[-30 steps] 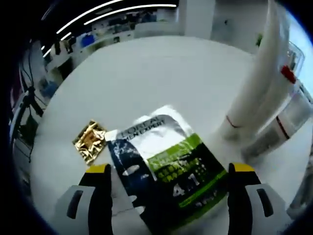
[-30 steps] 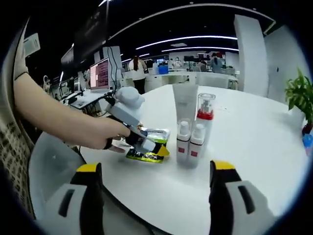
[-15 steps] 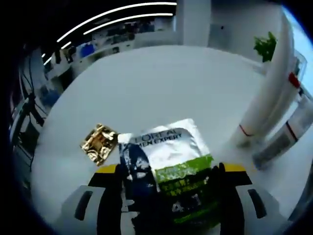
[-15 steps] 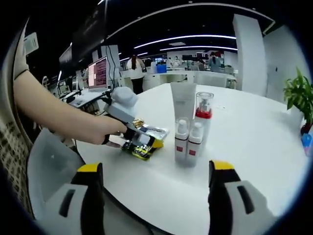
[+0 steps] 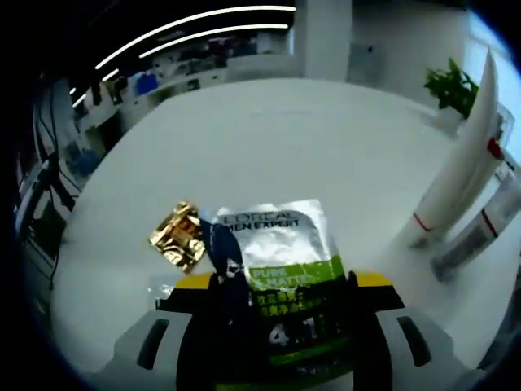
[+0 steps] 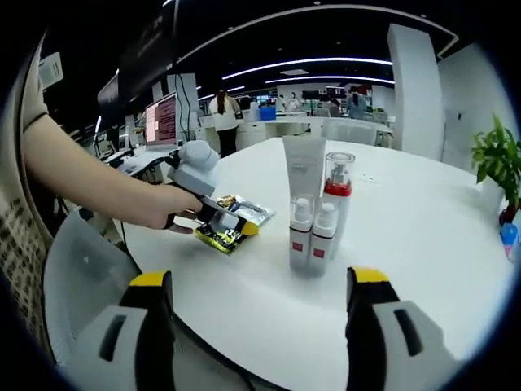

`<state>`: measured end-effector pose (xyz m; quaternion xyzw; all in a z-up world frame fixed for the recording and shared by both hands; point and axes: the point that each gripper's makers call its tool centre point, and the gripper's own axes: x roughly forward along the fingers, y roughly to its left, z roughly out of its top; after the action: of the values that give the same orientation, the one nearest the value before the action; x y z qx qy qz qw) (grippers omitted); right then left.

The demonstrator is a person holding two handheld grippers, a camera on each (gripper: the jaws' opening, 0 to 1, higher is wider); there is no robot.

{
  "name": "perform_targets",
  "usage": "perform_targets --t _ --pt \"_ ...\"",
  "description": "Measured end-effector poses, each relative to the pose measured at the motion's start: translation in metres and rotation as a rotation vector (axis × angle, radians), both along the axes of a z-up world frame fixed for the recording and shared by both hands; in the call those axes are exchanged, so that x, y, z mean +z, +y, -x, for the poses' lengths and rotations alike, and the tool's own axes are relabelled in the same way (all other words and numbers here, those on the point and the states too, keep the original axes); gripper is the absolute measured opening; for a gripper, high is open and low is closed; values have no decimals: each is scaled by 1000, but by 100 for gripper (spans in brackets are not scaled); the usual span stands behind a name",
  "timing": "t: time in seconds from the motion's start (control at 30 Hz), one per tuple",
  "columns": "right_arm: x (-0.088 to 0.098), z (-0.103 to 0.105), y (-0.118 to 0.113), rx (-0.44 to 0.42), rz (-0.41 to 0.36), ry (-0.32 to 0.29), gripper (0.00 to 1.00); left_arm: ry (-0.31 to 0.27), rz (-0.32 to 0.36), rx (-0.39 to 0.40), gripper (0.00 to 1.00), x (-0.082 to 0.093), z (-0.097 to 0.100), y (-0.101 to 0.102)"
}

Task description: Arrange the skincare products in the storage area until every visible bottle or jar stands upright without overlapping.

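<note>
We are clamping the L'Oréal Men Expert sachet, low centre frame, in our left gripper; lifting it level avoids snagging the gold packet. Our right gripper is hanging wide apart, idle.

Behind your white worktop a potted plant is standing — a person is lingering by a glowing monitor.

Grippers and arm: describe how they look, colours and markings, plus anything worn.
Both grippers, the left gripper and right gripper, have pale grey jaws with yellow tips, black inner faces and a dark slot. The person's arm is bare below a beige short sleeve.
</note>
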<state>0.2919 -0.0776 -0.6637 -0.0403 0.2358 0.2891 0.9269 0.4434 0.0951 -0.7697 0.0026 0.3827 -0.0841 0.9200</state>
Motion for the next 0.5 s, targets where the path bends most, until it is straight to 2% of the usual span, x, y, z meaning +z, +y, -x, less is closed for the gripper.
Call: perform_targets --t 0.03,0.07,0.13,0.2,0.33,0.37,0.4,0.43,0.5 --pt "0 0 0 2 2 0 88 12 -19 -2 46 0 2 6" --pt "0 0 1 4 3 1 88 4 27 -11 42 0 1 0" --pt "-1 1 2 11 7 4 87 10 -7 -35 38 0 2 3" --pt "-1 1 2 15 10 3 87 6 0 -41 30 1 4 3" --pt "-1 2 3 22 15 2 87 11 32 -42 21 4 5 2" --pt "-1 2 3 24 16 -1 86 -3 55 -34 12 10 4 1" --pt "-1 2 4 27 16 -3 86 -12 54 -80 6 14 4 -2" --pt "0 2 4 29 16 -5 86 -11 55 -61 5 16 6 0" --pt "-1 3 5 38 20 -6 85 -16 46 -85 4 17 8 2"
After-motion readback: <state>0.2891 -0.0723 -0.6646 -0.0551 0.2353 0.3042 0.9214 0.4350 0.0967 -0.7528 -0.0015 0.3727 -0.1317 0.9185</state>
